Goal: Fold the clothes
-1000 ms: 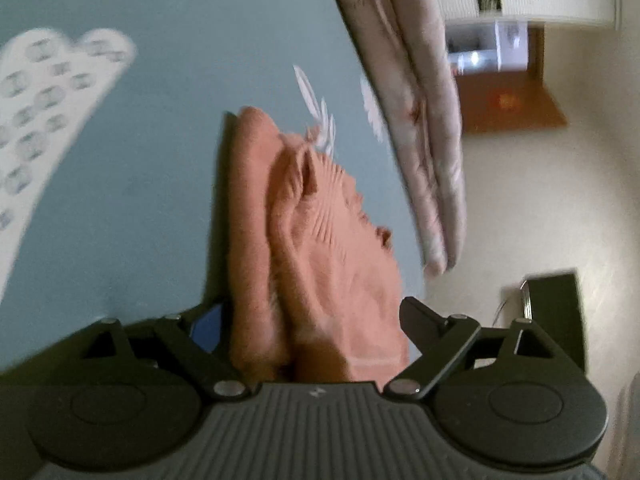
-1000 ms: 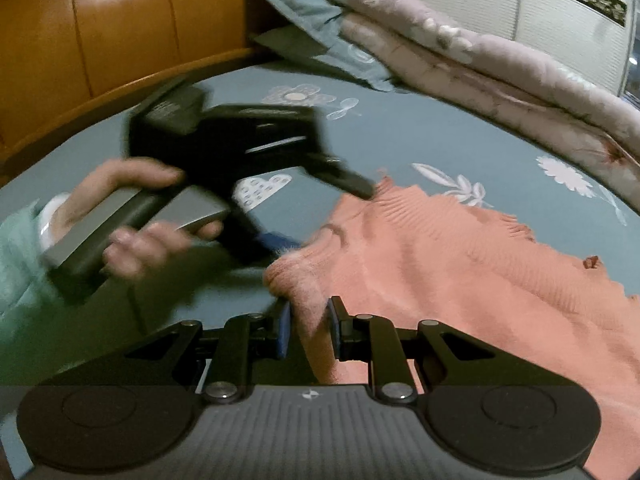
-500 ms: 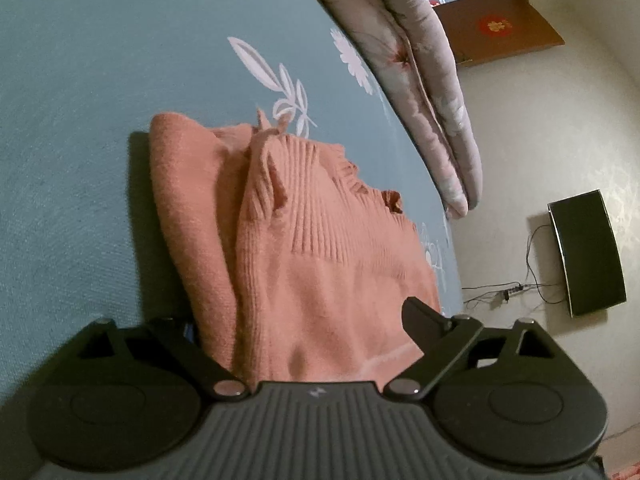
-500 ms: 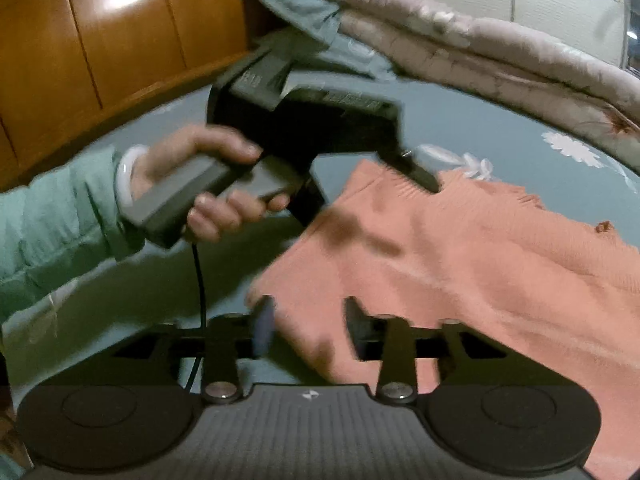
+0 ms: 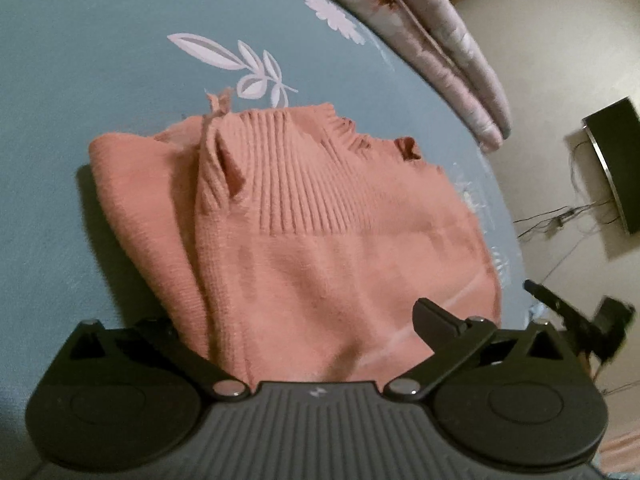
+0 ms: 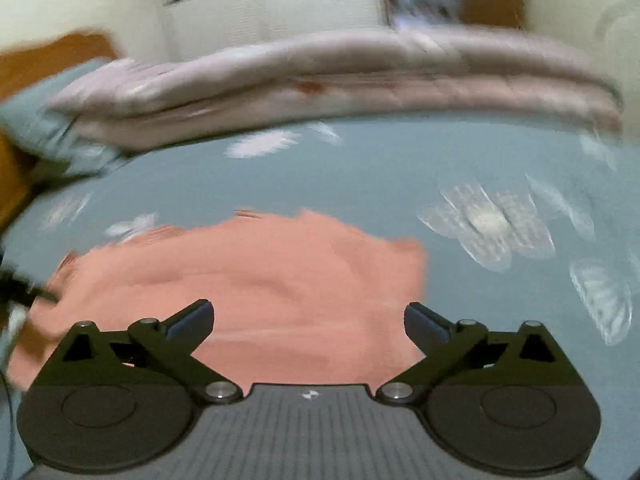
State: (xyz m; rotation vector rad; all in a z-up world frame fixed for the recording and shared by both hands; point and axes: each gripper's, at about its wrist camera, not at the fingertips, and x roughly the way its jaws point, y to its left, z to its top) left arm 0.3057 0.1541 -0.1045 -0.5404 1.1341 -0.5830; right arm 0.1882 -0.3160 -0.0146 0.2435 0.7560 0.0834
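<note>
A salmon knit sweater (image 5: 320,240) lies folded on the blue floral bedsheet (image 5: 80,60), ribbed hem up and a fold bunched along its left side. My left gripper (image 5: 296,320) hovers over its near edge with the jaws still opening. The right fingertip (image 5: 434,314) shows, while the left one is tucked behind the cloth; nothing is pinched. My right gripper (image 6: 308,320) is also opening, wide over the sweater (image 6: 260,280), and its pads touch nothing. It shows blurred at the edge of the left wrist view (image 5: 576,320).
A folded pink quilt (image 6: 320,76) runs along the far side of the bed, also visible in the left wrist view (image 5: 440,40). A blue pillow (image 6: 40,120) and a wooden headboard (image 6: 40,56) are at the left. A dark flat device (image 5: 616,168) with cables sits beyond the bed.
My right gripper let go of the sweater's edge, opened wide and swung fast to the right, away from the left hand. My left gripper rolled, pulled back slightly and opened a little wider.
</note>
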